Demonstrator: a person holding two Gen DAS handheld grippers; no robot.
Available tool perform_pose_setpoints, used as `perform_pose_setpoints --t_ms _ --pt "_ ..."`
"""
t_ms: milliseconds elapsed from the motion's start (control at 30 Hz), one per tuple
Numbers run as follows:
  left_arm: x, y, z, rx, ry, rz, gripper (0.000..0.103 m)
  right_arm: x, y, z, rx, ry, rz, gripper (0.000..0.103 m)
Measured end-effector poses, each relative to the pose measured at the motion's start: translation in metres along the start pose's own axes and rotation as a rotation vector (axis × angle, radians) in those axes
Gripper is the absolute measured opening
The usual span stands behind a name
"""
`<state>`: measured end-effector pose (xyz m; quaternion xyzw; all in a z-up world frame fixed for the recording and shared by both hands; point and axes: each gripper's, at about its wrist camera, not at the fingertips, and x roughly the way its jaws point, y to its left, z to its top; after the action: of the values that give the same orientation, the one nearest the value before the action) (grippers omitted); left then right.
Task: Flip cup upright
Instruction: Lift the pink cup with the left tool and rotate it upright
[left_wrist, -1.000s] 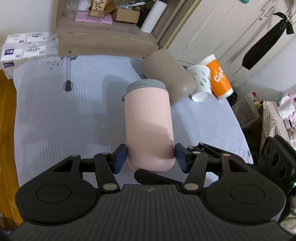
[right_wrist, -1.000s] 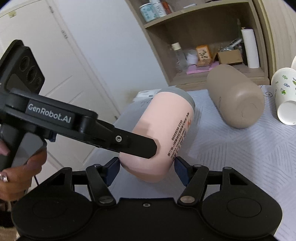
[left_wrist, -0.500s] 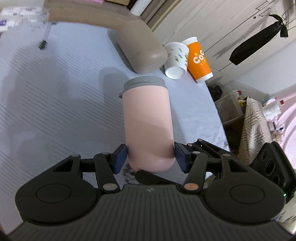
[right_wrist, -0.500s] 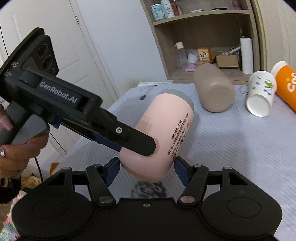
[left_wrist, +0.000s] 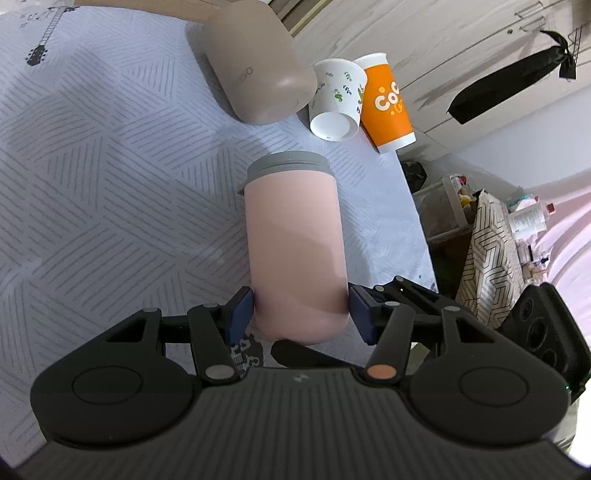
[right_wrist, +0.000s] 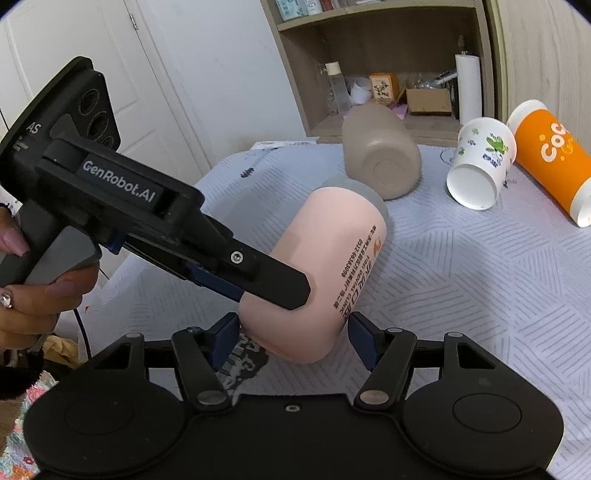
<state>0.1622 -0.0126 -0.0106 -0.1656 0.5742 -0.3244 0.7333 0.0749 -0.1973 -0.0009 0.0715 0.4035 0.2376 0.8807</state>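
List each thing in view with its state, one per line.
Pink cup: tilted, held off the cloth, lid on.
Left gripper: shut on the pink cup's base.
Right gripper: jaws beside the pink cup; contact unclear.
Brown bottle: lying down.
White cup: lying down, empty.
Orange cup: lying down.

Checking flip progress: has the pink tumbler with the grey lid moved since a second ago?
Yes. The pink tumbler has swung rightward, toward the lying brown bottle, its grey lid now overlapping it.

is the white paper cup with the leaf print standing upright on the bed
No, the white paper cup lies on its side on the bedspread, its open mouth facing the camera, beside the orange cup.
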Motion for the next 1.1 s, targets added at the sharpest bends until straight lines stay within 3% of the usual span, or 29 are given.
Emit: perform_pose_setpoints --t_ms 100,167,233,300,467,667,800,967,1100 --pt "0.000 0.001 0.002 0.000 0.001 -0.003 0.056 0.003 -0.003 0.002 0.002 0.008 0.005 0.070" --pt "-0.001 0.001 0.002 0.012 -0.015 0.015 0.061 0.004 -0.003 0.004 -0.008 0.015 0.013 0.072" --pt "-0.007 -0.001 0.001 0.025 -0.027 0.078 0.076 0.004 -0.007 0.007 0.007 0.024 0.035 0.091" --pt "-0.013 -0.001 0.001 0.041 -0.057 0.090 0.078 0.001 -0.014 0.010 0.033 0.003 0.054 0.094" --pt "-0.009 0.000 0.009 0.037 -0.046 0.031 0.079 0.005 -0.031 0.028 0.113 0.030 0.137 0.094" --pt "0.000 0.002 0.023 0.036 -0.057 0.027 0.079 0.028 -0.044 0.044 0.192 0.112 0.217 0.093" --pt "0.004 0.004 0.029 0.033 -0.053 0.030 0.078 0.039 -0.052 0.050 0.209 0.145 0.193 0.092" --pt "0.009 0.006 0.028 0.001 -0.078 0.041 0.077 0.041 -0.048 0.050 0.232 0.153 0.229 0.078" --pt "0.012 0.006 0.021 -0.002 -0.080 0.040 0.065 0.037 -0.039 0.048 0.176 0.133 0.213 0.078"
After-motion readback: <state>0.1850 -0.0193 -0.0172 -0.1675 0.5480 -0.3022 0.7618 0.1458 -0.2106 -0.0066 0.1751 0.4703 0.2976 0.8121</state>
